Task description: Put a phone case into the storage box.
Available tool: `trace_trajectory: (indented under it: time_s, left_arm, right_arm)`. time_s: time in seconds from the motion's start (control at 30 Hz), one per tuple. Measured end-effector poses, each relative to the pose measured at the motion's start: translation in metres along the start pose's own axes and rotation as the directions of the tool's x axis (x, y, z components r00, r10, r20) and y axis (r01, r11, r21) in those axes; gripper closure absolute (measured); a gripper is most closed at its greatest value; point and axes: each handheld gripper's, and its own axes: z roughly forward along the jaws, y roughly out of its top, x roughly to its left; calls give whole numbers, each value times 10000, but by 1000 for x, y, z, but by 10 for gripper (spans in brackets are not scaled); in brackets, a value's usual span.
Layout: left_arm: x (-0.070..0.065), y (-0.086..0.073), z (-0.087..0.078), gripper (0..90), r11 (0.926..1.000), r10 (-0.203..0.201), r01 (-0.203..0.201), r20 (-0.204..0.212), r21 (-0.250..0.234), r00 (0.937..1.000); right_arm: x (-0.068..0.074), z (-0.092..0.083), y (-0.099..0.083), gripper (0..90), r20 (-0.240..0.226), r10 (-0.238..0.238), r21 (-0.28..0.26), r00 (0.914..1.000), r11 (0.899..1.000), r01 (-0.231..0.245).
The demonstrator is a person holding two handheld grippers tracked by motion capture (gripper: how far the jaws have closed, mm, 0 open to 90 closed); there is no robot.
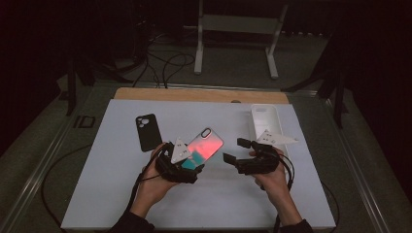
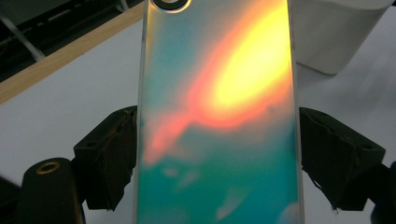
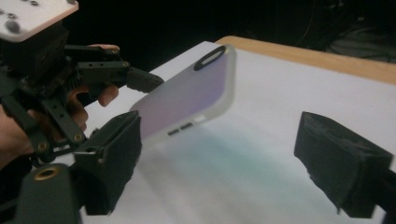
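A matte black phone case [image 1: 147, 131] lies flat at the left of the white surface [image 1: 116, 194]. Near the middle, the left tongs [image 1: 190, 167] clamp the long edges of a glossy, rounded phone case [image 1: 206, 144] (teal running to orange-pink), held tilted above the surface. The right tongs [image 1: 237, 151] stand open beside it, gripping nothing, with a white tray [image 1: 266, 118] beyond.
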Motion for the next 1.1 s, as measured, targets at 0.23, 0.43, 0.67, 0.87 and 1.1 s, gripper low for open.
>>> trace_trajectory:
  time_s: [0.23, 0.43, 0.67, 0.87, 1.1]
  left_arm:
    - [-8, 4, 3, 170, 9997, 97, -94, 164, -209, 9998]
    - [-13, 7, 3, 170, 9989, 128, -114, 307, -454, 9994]
    - [-19, 8, 5, 170, 9982, 190, -167, 380, -578, 9991]
    - [-21, 6, 8, 170, 9985, 357, -350, 143, -418, 9993]
    - [-20, 5, 8, 161, 9990, 198, -188, 248, -410, 9995]
  right_arm:
    - [5, 15, 1, 394, -179, 636, 398, 9978, 9972, -629]
    - [7, 23, 1, 511, -363, 947, 611, 9948, 9938, -924]
    - [8, 27, 2, 611, -703, 1366, 495, 9881, 9898, -1333]
    - [14, 33, 5, 815, -1397, 1738, 622, 9748, 9841, -1666]
    - [17, 35, 5, 825, -1277, 1842, 525, 9746, 9825, -1788]
